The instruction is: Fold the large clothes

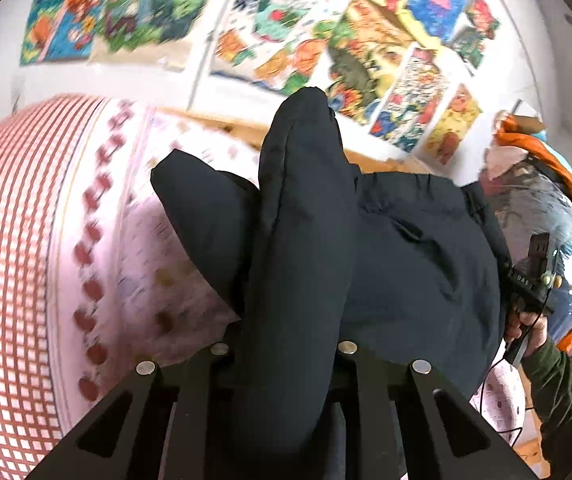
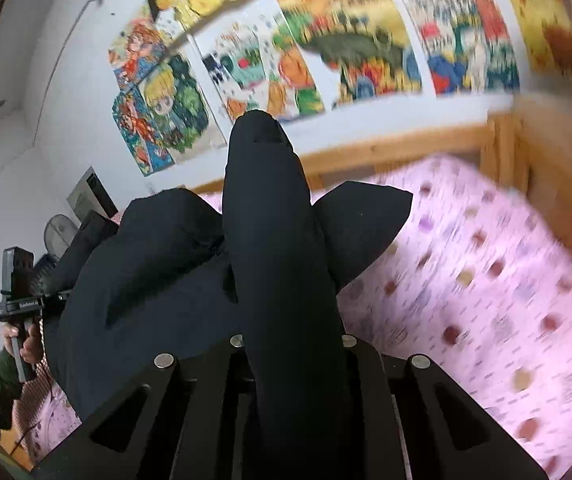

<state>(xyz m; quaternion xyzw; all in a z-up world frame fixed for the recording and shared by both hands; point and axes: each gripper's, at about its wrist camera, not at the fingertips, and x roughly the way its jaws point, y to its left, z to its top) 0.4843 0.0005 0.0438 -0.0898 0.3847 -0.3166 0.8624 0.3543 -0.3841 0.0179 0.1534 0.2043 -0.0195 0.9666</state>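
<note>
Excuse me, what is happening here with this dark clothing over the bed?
A person holds a gripper in each hand, and both are shut on a large black garment. The left gripper pinches one bunched fold and the right gripper pinches another, with the cloth raised above the bed's pink patterned sheet. The rest of the garment hangs between them. No fold is laid flat yet.

Black garment (image 1: 406, 248), pink dotted bedsheet (image 2: 486, 300), red-and-white checked cover (image 1: 14, 240), colourful cartoon posters (image 2: 326, 40).

Dark puffy jacket (image 1: 406, 260), bunched, lifted above bed
</note>
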